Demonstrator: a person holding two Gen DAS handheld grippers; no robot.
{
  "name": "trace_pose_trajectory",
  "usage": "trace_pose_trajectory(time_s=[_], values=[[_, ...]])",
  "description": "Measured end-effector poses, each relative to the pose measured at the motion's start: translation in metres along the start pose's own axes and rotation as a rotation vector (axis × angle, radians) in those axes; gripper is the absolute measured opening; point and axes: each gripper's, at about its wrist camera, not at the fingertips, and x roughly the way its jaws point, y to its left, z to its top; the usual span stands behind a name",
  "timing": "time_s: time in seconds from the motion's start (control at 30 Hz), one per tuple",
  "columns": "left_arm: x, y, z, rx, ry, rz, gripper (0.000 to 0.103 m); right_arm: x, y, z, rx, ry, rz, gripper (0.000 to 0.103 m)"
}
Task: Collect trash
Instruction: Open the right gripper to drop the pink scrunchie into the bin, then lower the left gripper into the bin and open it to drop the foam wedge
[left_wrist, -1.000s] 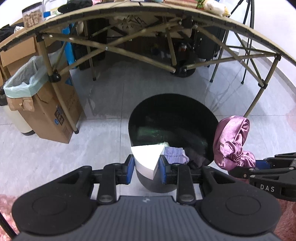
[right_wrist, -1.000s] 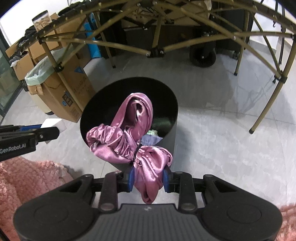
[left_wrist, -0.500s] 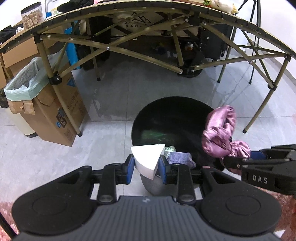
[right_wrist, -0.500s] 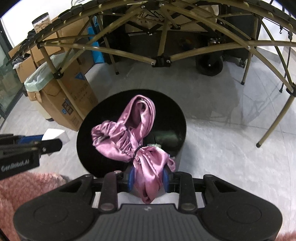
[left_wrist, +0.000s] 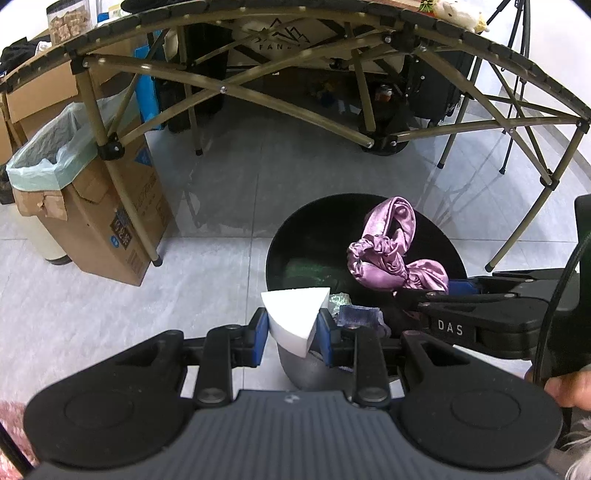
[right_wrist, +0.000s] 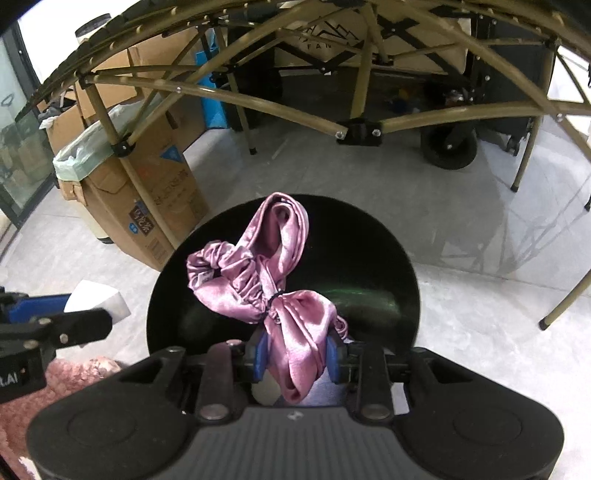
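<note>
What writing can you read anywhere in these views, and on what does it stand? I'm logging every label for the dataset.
"DAS": white letters on the right gripper body, seen in the left wrist view.
"FAN", cut off, under a mountain logo: on the beige panel behind the folding table frame.
Stickers on the cardboard box: too small to read.
Letters on the left gripper: cut off.

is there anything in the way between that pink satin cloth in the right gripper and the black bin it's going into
Nothing visible blocks it. The right gripper holds the pink satin cloth directly over the black bin, whose mouth is open. The left gripper, holding the white foam wedge, sits off to the side.
</note>
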Motion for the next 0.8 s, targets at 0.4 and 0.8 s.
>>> trace_pose_trajectory(time_s=[0.4,0.8], values=[[0.0,0.002,0.0,0.0,-0.009,0.009,0.028,-0.007,-0.008,0.001,0.024,-0.037,-0.017,0.086],[-0.003,0.004,0.0,-0.001,-0.026,0.022,0.028,-0.013,-0.007,0.002,0.011,-0.037,-0.021,0.103]])
